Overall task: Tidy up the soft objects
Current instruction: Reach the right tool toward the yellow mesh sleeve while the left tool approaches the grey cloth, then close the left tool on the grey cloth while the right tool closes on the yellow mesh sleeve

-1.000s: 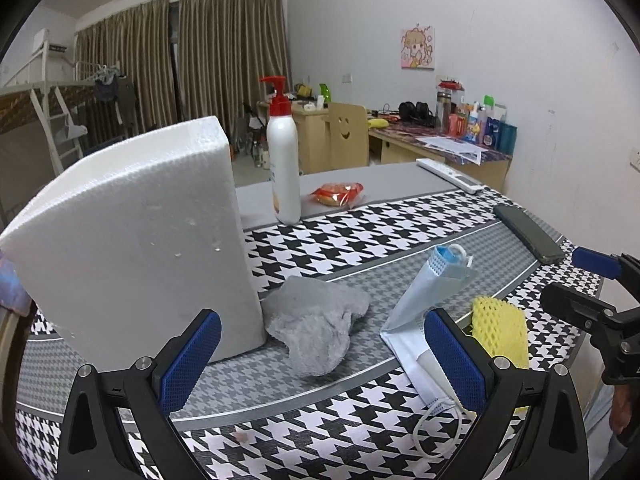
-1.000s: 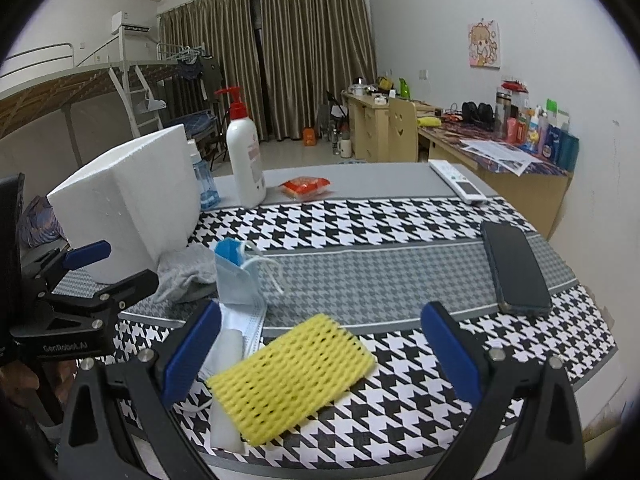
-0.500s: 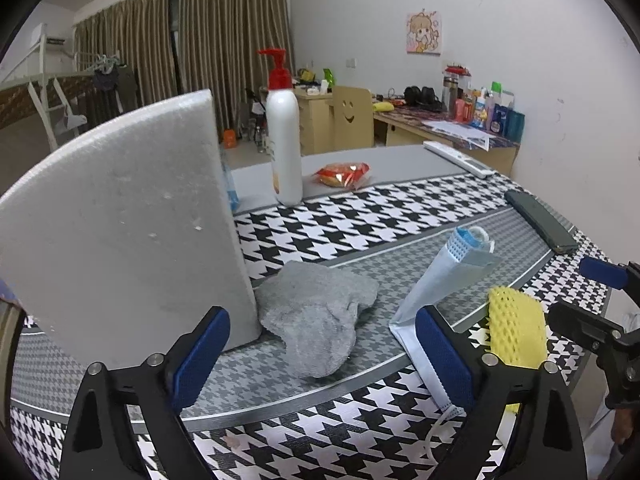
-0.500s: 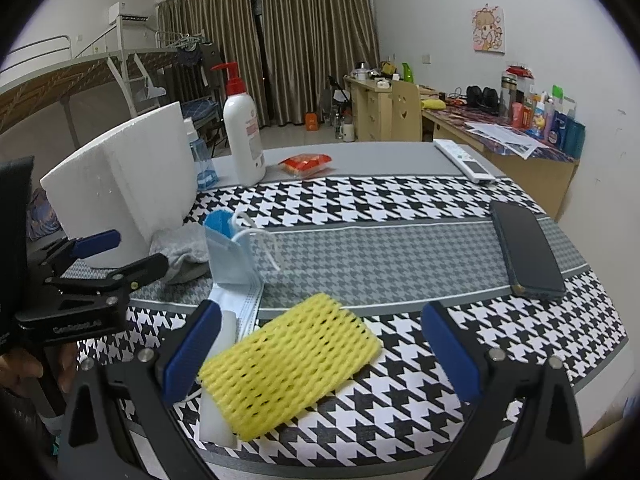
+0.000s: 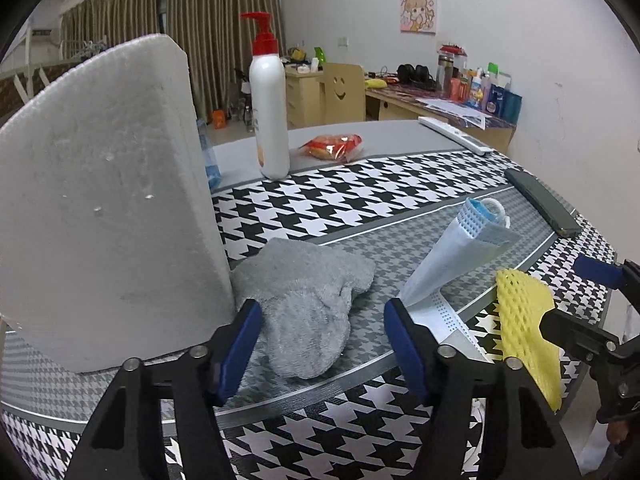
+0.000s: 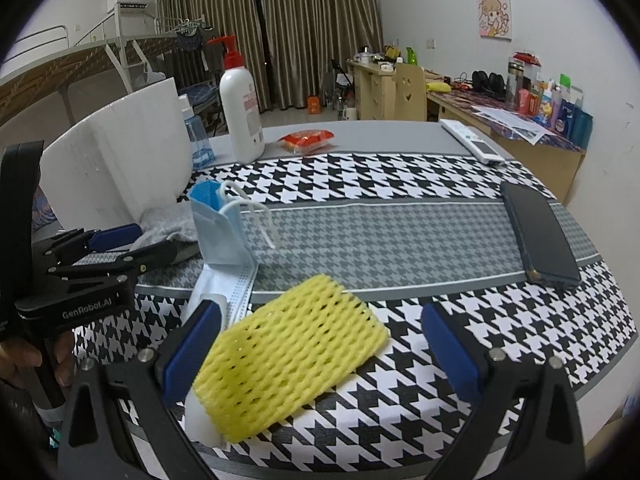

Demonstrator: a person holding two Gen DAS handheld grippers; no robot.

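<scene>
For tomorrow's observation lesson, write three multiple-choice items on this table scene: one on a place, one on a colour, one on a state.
1. Where does the grey cloth lie?
A. against the foam block
B. on the phone
C. under the remote

2. What colour is the bottle's pump?
A. blue
B. red
C. green

3. How does the left gripper stand?
A. shut on the mask
B. shut on the yellow net
C. fingers either side of the cloth, not yet pressing

Answers:
1 A, the cloth's edge meets the block's base.
2 B, the pump on the white bottle is red.
3 C, the fingers have just been closing, but gaps still show beside the cloth.
</scene>
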